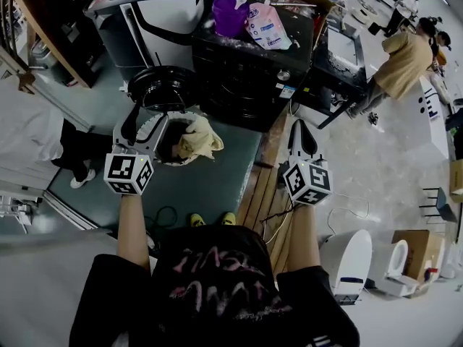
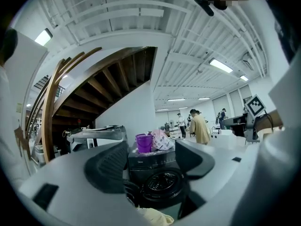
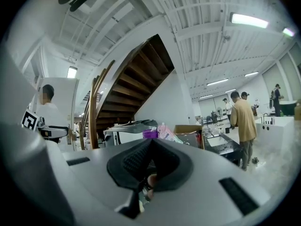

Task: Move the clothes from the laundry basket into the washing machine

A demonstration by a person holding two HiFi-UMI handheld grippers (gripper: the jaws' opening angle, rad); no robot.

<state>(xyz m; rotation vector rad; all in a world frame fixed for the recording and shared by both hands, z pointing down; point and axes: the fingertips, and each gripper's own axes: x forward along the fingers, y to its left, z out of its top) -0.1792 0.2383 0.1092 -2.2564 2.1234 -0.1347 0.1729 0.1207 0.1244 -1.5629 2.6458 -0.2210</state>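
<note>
A black front-loading washing machine (image 1: 246, 74) stands ahead of me, its round door (image 1: 163, 85) swung open to the left. In front of the door sits a white laundry basket (image 1: 168, 162), and a pale yellow garment (image 1: 200, 139) hangs over its right rim. My left gripper (image 1: 146, 125) hovers over the basket with its jaws wide apart and nothing between them. In the left gripper view the washing machine (image 2: 160, 173) shows between the jaws of the left gripper (image 2: 150, 161), with the yellow garment (image 2: 155, 216) just below. My right gripper (image 1: 302, 137) is to the right of the basket, shut and empty; the right gripper (image 3: 149, 161) shows its jaws closed together.
A purple tub (image 1: 230, 14) and a pink detergent bag (image 1: 266, 26) rest on top of the machine. A white appliance (image 1: 155, 16) stands to its left. Wooden floor planks (image 1: 264, 186) with cables run below my right arm. People (image 1: 405, 63) stand at the far right, toilets (image 1: 398, 266) at the lower right.
</note>
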